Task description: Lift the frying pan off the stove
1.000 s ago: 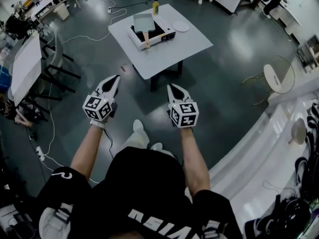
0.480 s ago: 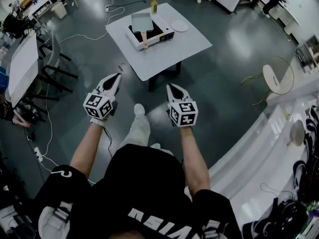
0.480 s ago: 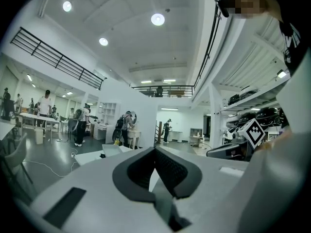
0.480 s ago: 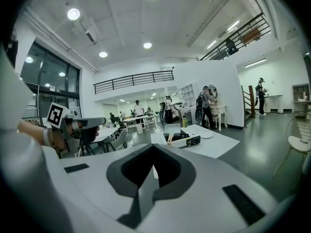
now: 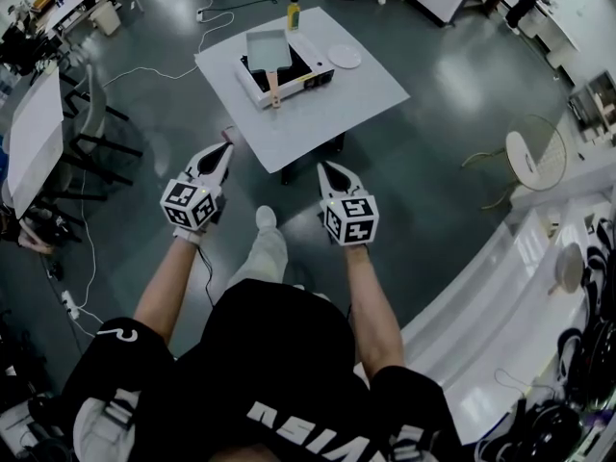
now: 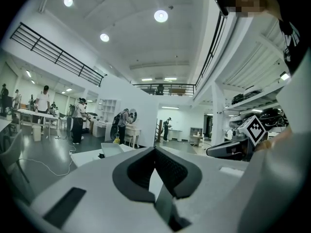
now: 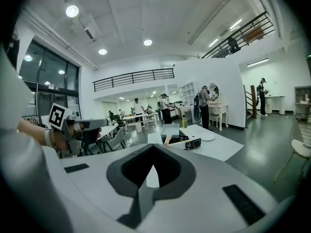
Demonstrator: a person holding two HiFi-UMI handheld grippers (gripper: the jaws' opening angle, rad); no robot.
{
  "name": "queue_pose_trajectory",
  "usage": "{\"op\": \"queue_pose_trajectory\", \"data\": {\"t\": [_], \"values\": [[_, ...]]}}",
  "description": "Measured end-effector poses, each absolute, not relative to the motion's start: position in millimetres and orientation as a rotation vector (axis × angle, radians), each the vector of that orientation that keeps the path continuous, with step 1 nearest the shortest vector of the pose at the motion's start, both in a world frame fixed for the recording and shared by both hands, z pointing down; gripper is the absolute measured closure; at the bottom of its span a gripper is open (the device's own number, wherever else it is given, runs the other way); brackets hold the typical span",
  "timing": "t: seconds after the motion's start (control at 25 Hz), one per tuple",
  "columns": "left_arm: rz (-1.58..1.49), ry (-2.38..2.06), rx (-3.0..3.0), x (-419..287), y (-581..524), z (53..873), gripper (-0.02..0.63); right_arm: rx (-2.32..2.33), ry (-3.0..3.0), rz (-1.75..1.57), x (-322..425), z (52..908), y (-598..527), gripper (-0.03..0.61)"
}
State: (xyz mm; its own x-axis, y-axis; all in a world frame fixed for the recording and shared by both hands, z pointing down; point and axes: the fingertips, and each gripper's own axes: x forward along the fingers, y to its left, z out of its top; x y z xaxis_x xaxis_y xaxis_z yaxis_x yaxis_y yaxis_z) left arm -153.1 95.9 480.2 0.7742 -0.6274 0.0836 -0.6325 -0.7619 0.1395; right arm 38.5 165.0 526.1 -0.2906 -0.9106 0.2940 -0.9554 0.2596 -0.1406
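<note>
A square grey frying pan [image 5: 269, 48] with a wooden handle [image 5: 274, 89] rests on a portable stove [image 5: 286, 68] on a white table [image 5: 327, 104] ahead of me. In the right gripper view the frying pan [image 7: 171, 130] and stove [image 7: 186, 141] show far off. My left gripper [image 5: 223, 151] and right gripper [image 5: 326, 169] are both shut and empty, held at waist height well short of the table's near edge. In the left gripper view the pan [image 6: 111, 149] shows on the table's far side.
A yellow bottle [image 5: 294, 12] and a white plate [image 5: 344, 56] also stand on the table. Cables [image 5: 154, 68] trail over the dark floor. A white desk with chairs [image 5: 43, 133] is at the left, a round stool [image 5: 534, 152] and a curved white counter [image 5: 500, 287] at the right. People stand in the background.
The table with pan and stove has drawn nearer and shifted slightly left in the head view as I walk toward it. Both grippers stay shut and level.
</note>
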Motion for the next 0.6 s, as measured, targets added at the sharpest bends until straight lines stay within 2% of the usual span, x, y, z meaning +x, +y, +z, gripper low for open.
{"op": "queue_pose_trajectory", "data": {"t": [0.6], "values": [[0.087,-0.992,2.771,-138,13,497,0.615,1.739,-2.350,0.483,50,539,77,0.583]]}}
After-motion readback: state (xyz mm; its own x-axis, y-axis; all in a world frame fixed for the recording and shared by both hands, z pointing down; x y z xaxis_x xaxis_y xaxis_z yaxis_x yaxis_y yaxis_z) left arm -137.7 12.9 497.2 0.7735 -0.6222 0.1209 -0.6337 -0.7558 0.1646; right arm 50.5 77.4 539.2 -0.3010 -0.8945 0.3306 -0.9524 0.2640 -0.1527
